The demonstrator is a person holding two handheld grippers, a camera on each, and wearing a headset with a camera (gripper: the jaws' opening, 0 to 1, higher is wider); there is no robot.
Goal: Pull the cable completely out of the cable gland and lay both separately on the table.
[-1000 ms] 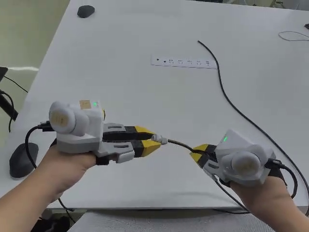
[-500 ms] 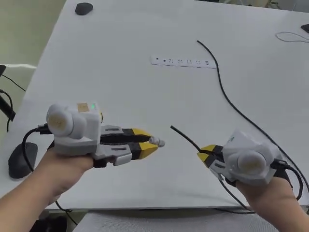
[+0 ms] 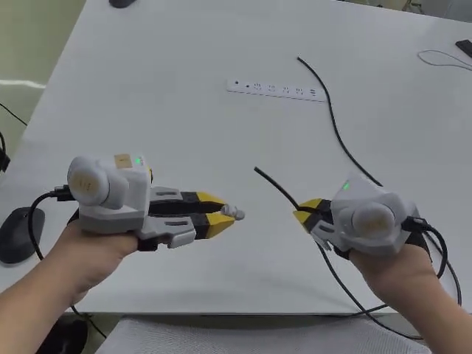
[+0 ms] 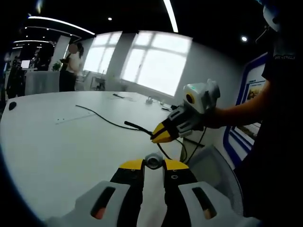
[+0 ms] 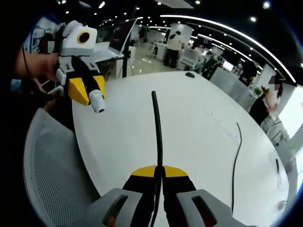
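Note:
My left gripper (image 3: 221, 215) is shut on a small grey-white cable gland (image 3: 231, 213), which pokes out past its yellow tips; the gland (image 4: 153, 161) sits between the jaws in the left gripper view. My right gripper (image 3: 304, 212) is shut on a thin black cable (image 3: 274, 187), whose free end rises up and to the left, clear of the gland. In the right gripper view the cable (image 5: 156, 127) runs straight up from the closed jaws, with the left gripper (image 5: 93, 96) and gland (image 5: 97, 103) off to the left. Both grippers hover above the white table (image 3: 192, 125).
A white power strip (image 3: 276, 90) lies mid-table, with a second black cable (image 3: 333, 125) curving past it toward the right front edge. A dark mouse-like object (image 3: 18, 233) rests at the left edge. A white mesh chair back (image 5: 52, 179) stands near the front edge.
The cable has come out of the gland. The two grippers have drawn apart, and the cable's free end now stands alone, up and left of the right gripper.

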